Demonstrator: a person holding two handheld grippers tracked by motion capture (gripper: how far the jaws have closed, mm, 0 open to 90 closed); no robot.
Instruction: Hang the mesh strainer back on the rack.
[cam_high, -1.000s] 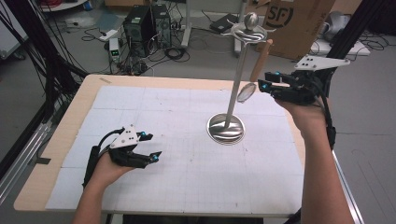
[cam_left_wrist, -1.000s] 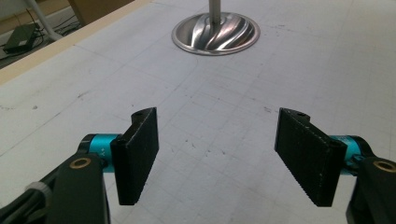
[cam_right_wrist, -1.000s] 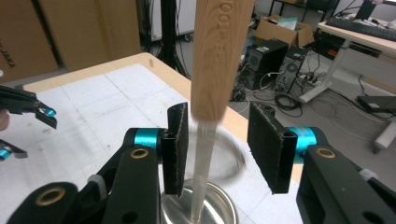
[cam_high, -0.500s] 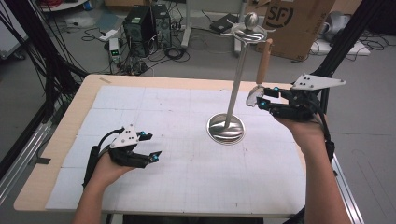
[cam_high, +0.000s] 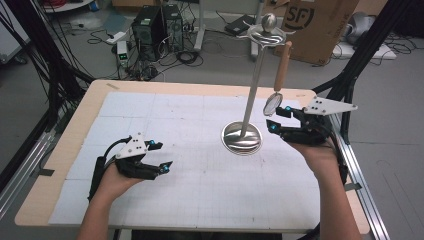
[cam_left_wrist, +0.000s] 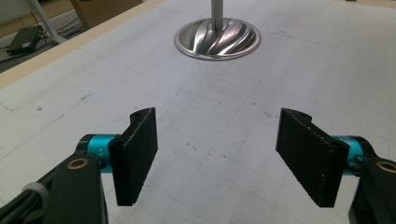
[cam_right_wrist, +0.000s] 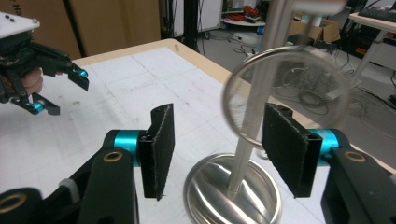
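White gridded table (cam_high: 150, 115): strainer (cam_high: 274, 102) hangs from stand (cam_high: 242, 139), free of right gripper (cam_high: 279, 119), whose jaws have just been opening; left gripper (cam_high: 159, 157) open, empty.

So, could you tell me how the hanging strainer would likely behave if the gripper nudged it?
The strainer hangs freely from the stand's top hook, so it would probably swing. Its thin wire ring and mesh look light. The tall, slim stand might wobble, though its broad base should resist tipping.

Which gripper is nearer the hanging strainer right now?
Right. The right gripper sits just below the strainer, fingers open; the left gripper rests far across the table.
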